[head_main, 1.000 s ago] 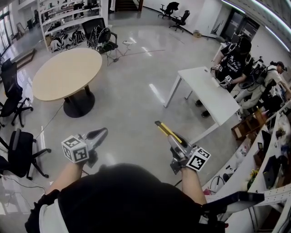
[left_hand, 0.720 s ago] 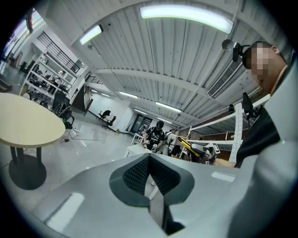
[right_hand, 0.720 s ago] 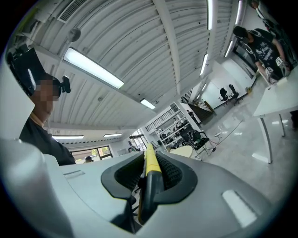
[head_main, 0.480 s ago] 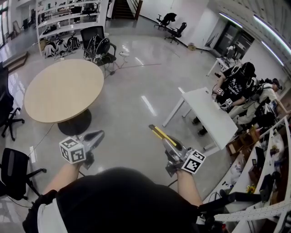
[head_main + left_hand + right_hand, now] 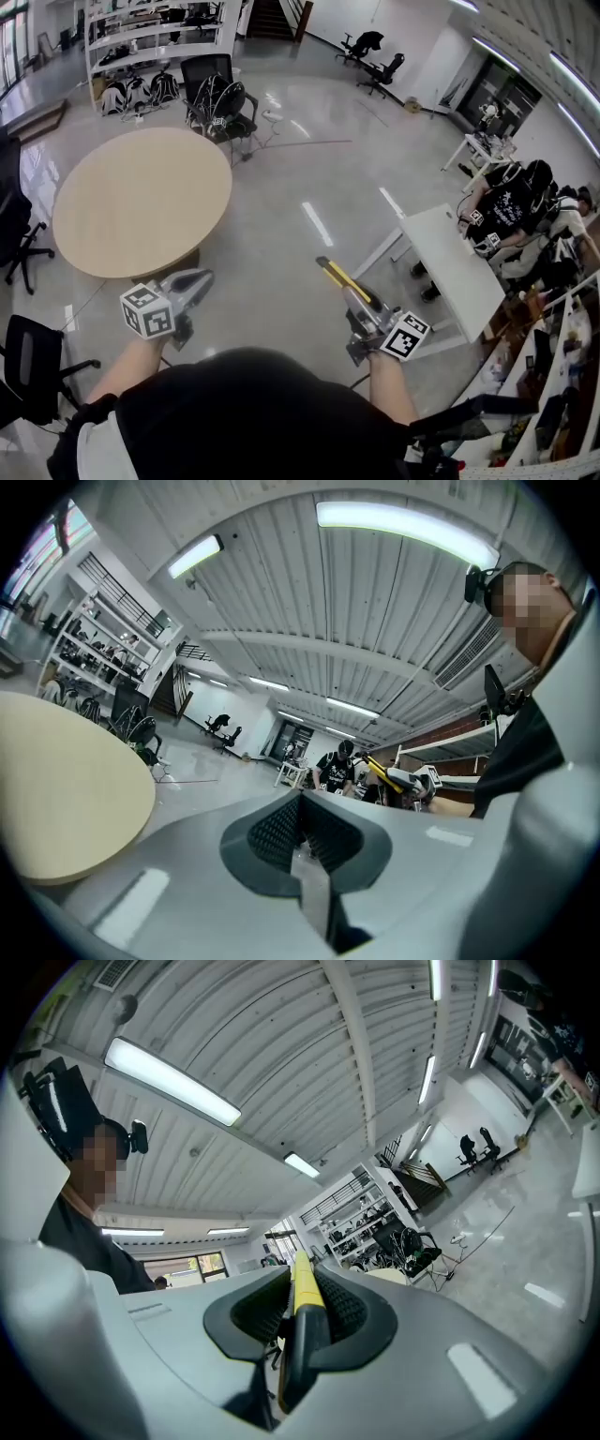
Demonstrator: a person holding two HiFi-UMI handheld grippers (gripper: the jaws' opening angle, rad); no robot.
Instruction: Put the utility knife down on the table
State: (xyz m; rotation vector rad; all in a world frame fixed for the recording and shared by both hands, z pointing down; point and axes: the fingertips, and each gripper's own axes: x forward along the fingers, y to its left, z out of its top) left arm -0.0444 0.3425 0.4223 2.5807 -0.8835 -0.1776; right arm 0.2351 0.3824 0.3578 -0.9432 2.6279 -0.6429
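Note:
The utility knife (image 5: 339, 277), yellow and black, sticks forward out of my right gripper (image 5: 357, 296), which is shut on its handle. In the right gripper view the knife (image 5: 302, 1299) runs straight between the ribbed pads (image 5: 342, 1314). My left gripper (image 5: 203, 279) is held level at the left, jaws closed together with nothing in them; its pads (image 5: 281, 832) meet in the left gripper view. The round wooden table (image 5: 141, 202) lies ahead and to the left, its edge just beyond the left gripper. Both grippers hang in the air over the floor.
A white rectangular table (image 5: 457, 267) stands at the right with people seated behind it (image 5: 511, 211). Black office chairs (image 5: 217, 94) and shelves (image 5: 150, 33) are behind the round table; another chair (image 5: 33, 361) is at the near left. A cluttered workbench (image 5: 562, 375) lines the right wall.
The view has moved forward: the round table is nearer and larger, and the white table has slid to the right. Both grippers keep their pose, the knife still held.

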